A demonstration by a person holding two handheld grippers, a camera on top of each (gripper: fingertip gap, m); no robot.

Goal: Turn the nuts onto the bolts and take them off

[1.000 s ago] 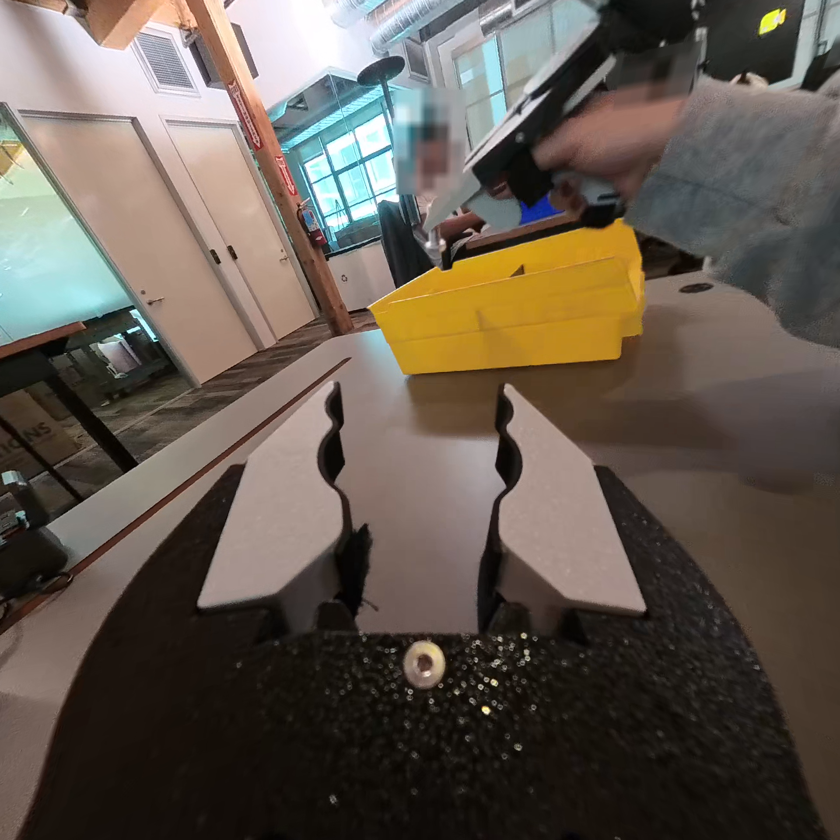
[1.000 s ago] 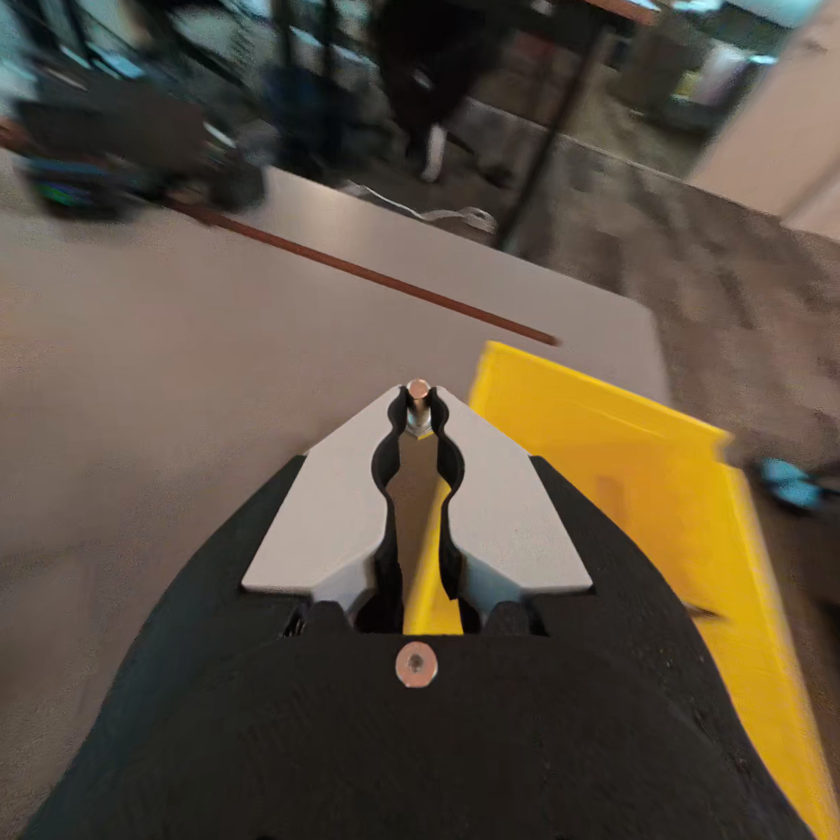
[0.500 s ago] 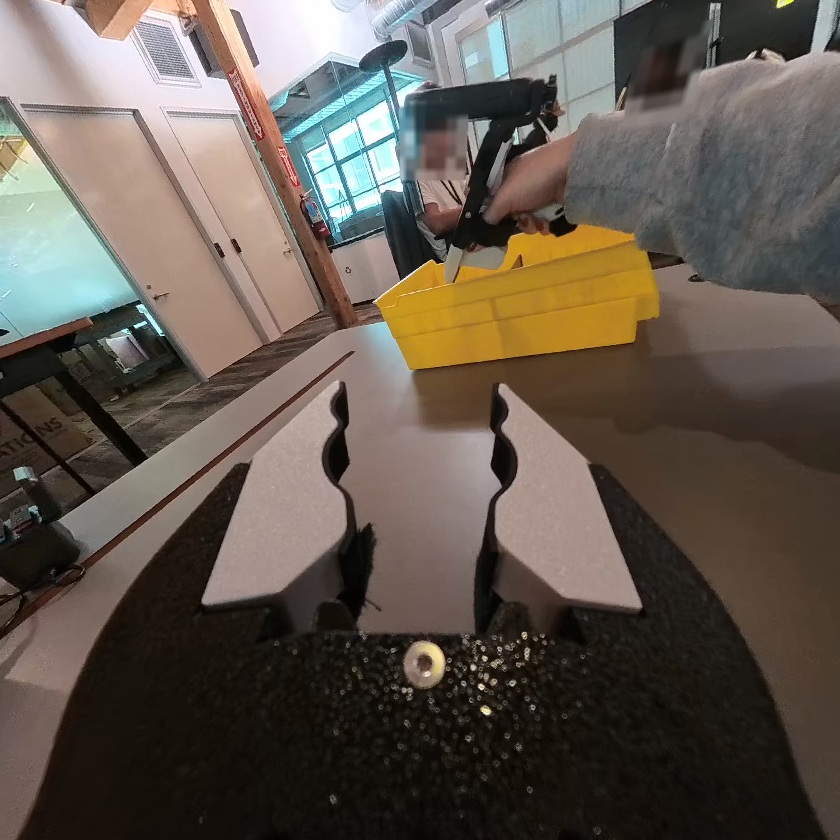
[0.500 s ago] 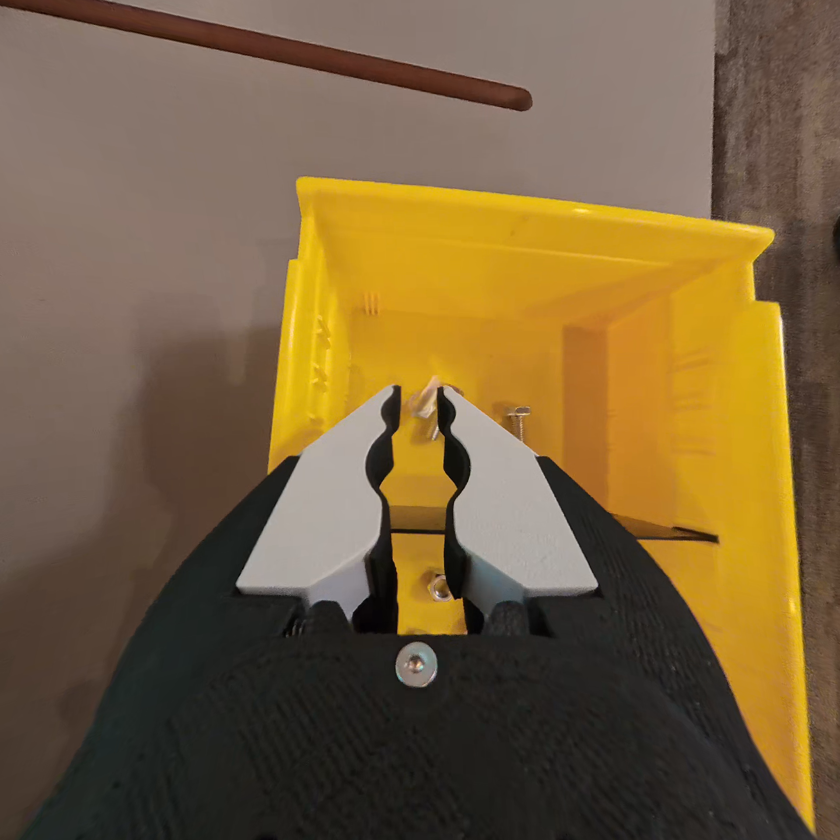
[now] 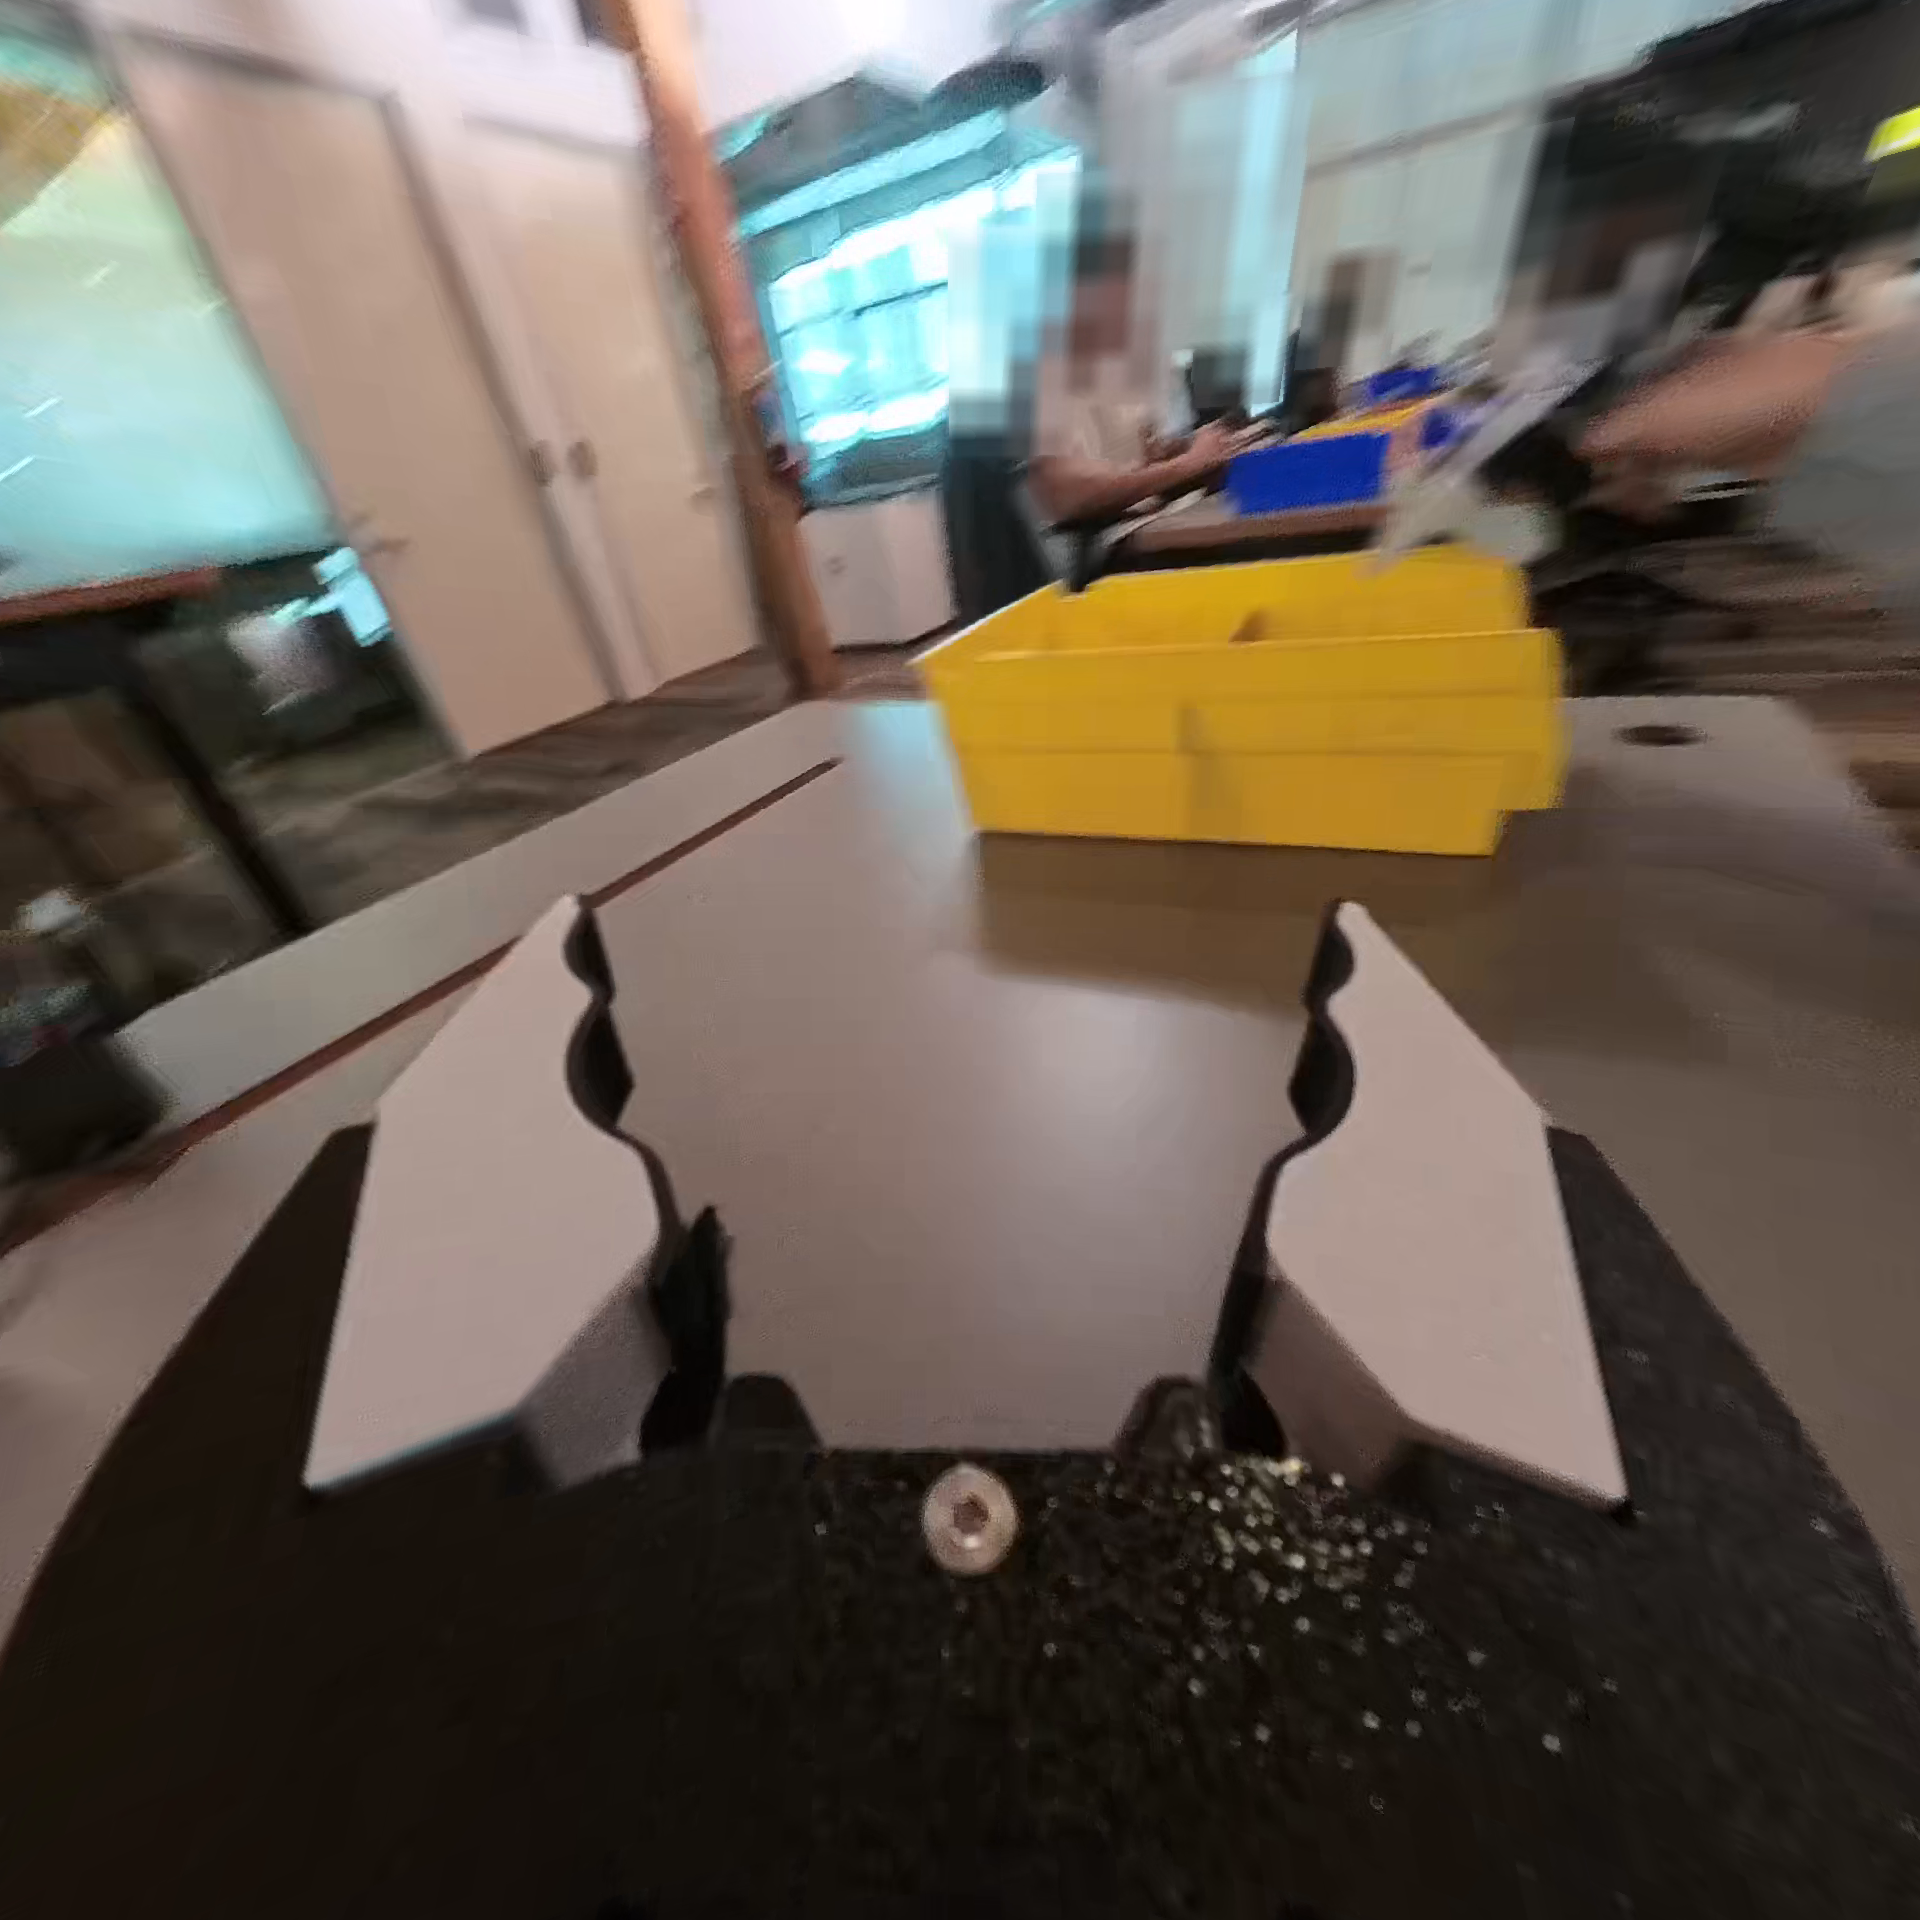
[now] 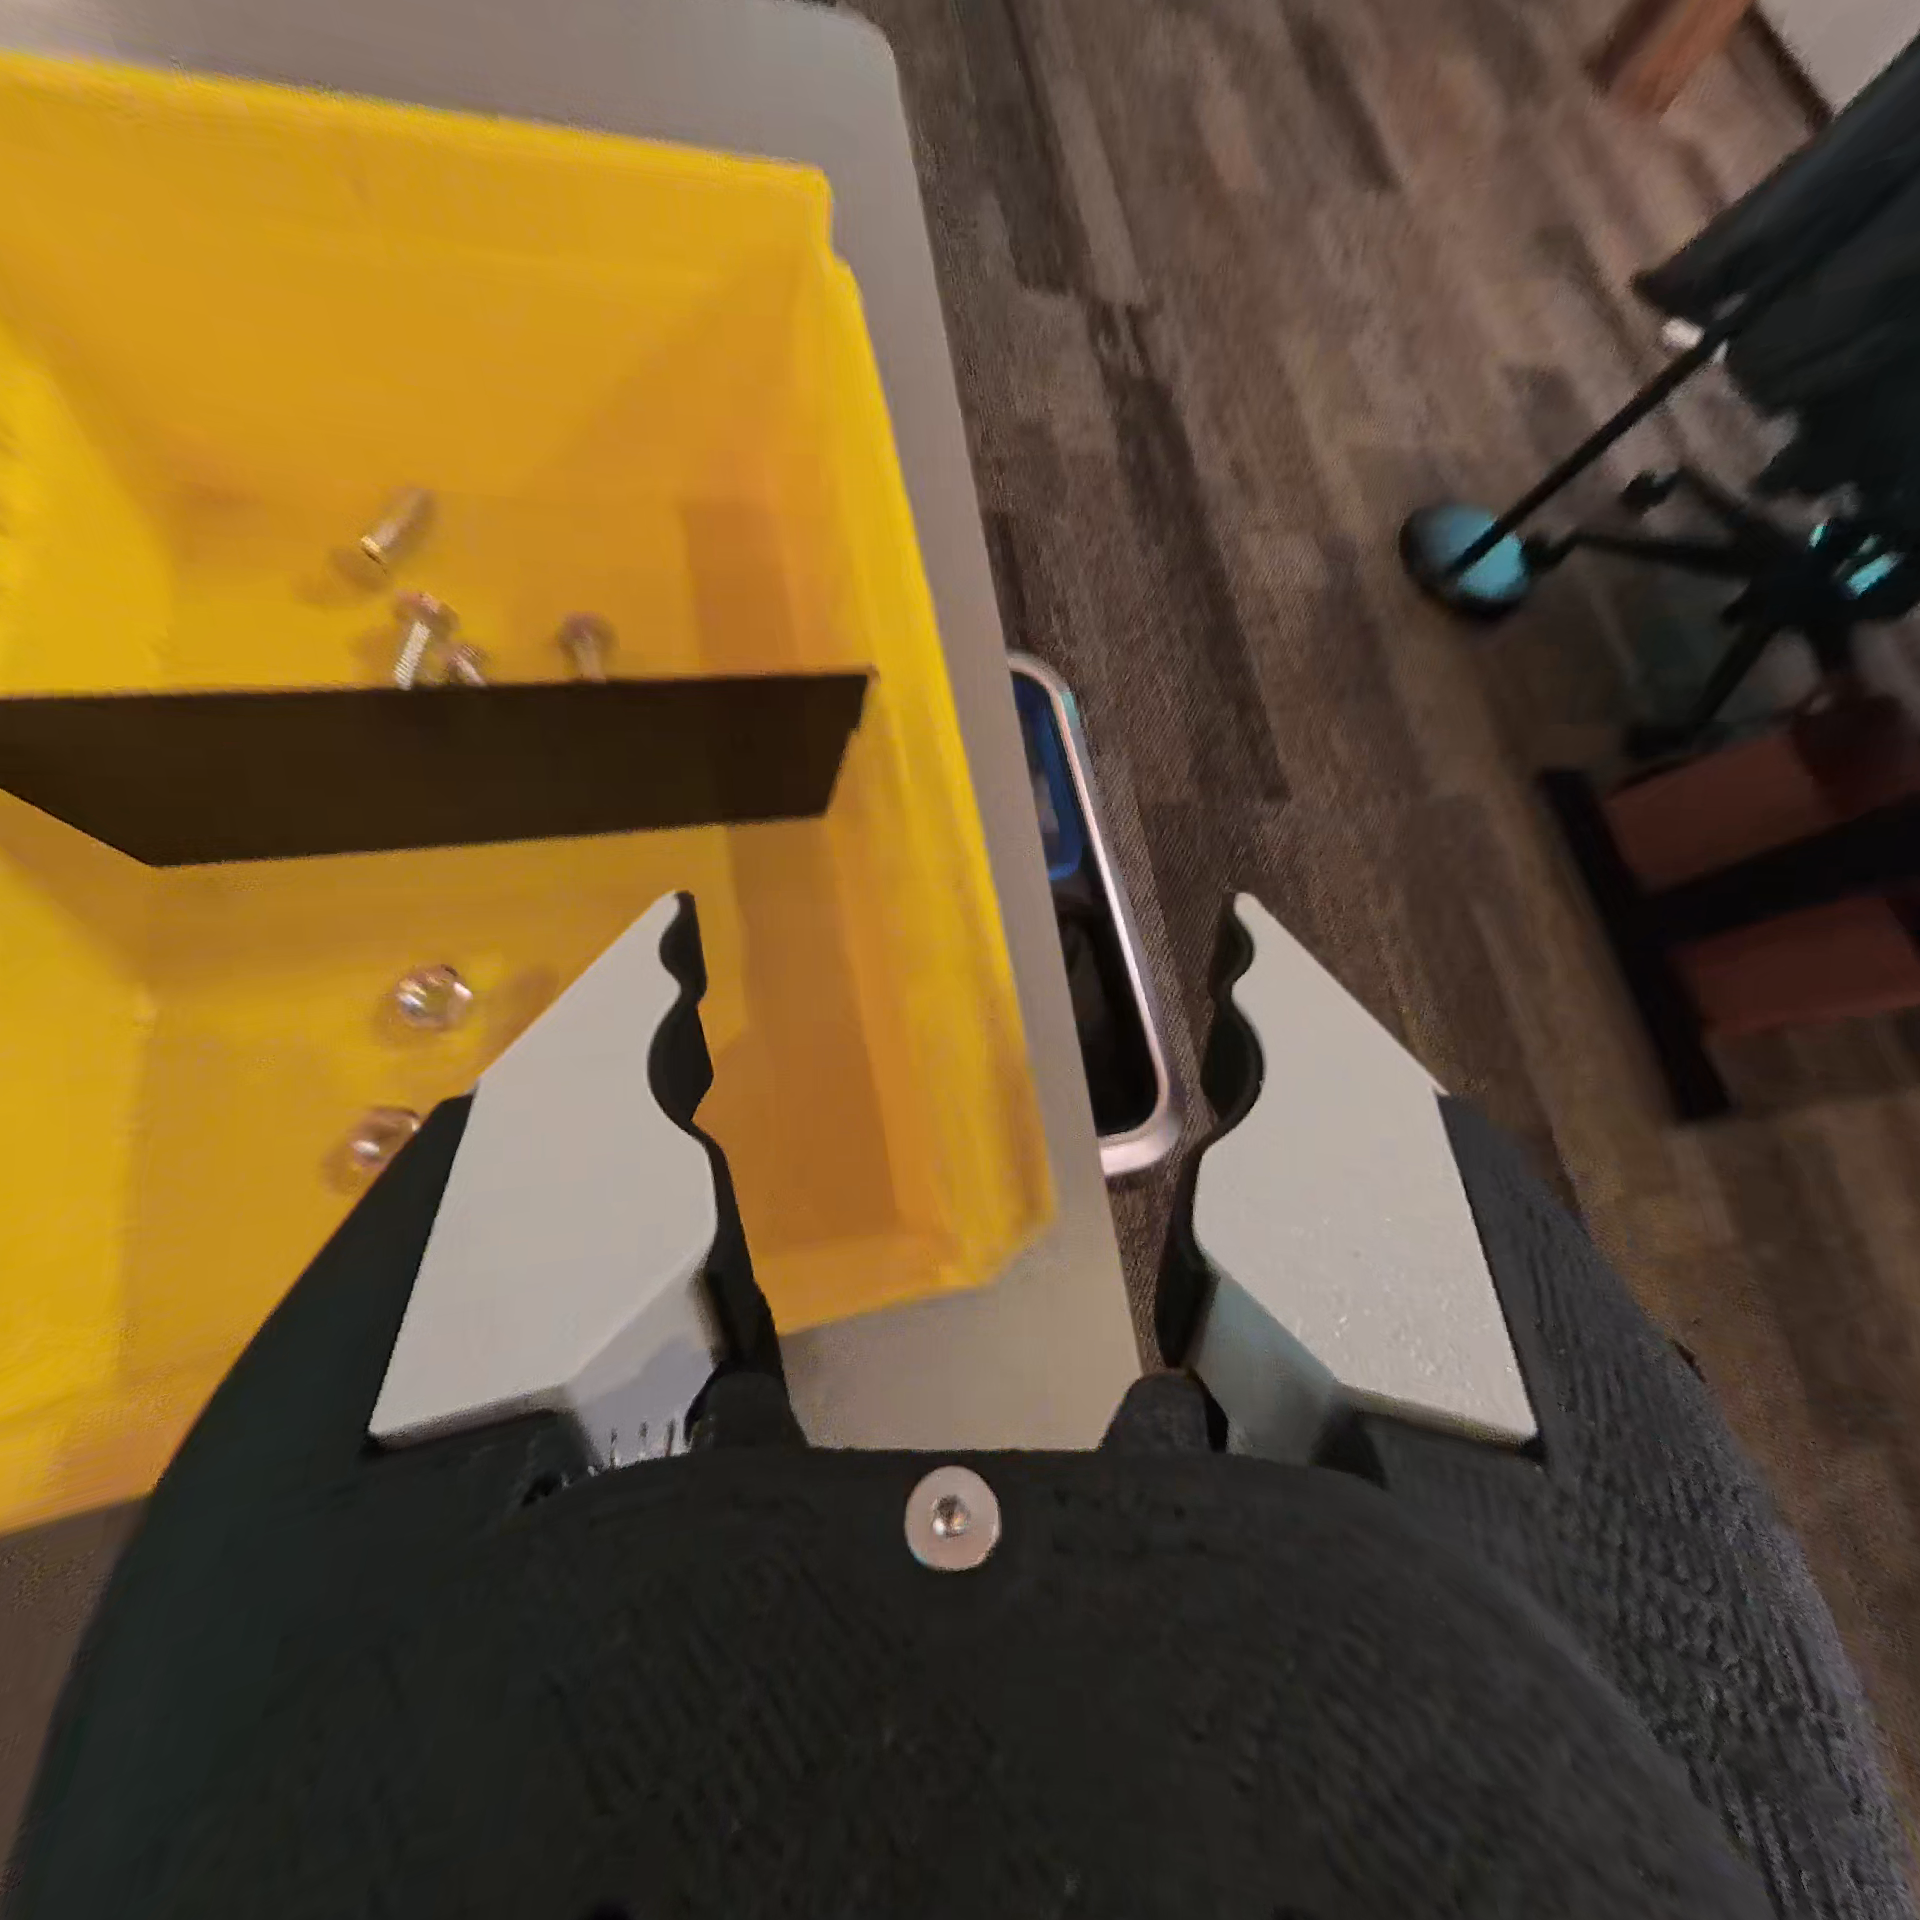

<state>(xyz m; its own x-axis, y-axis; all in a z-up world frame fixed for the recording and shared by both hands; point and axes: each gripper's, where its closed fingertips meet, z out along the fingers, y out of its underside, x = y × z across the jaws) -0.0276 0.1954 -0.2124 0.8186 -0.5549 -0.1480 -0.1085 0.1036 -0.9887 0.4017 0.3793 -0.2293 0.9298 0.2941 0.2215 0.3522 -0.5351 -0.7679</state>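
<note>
A yellow bin point(image 6: 914, 935) sits by the table's right edge, split by a black divider point(image 6: 436, 758). Several bolts point(image 6: 416, 634) lie in its far compartment and two nuts point(image 6: 431, 1000) in the near one. My right gripper point(image 6: 956, 914) is open and empty above the bin's right wall and the table edge. My left gripper point(image 5: 961, 914) is wide open and empty, low over the bare table, pointing at the bin point(image 5: 1247, 748) farther off. The right gripper point(image 5: 1455, 509) shows blurred above the bin's far right corner.
The grey table point(image 5: 935, 1143) has a brown seam on the left. Past the table's right edge are wooden floor point(image 6: 1351, 520), a blue-and-silver object point(image 6: 1101, 935) and a black stand point(image 6: 1558, 499). A seated person and blue bins point(image 5: 1309, 468) are behind.
My right gripper let go of the bolt over the bin, opened wide and swung right towards the table edge. My left gripper opened wider and the view shifted left.
</note>
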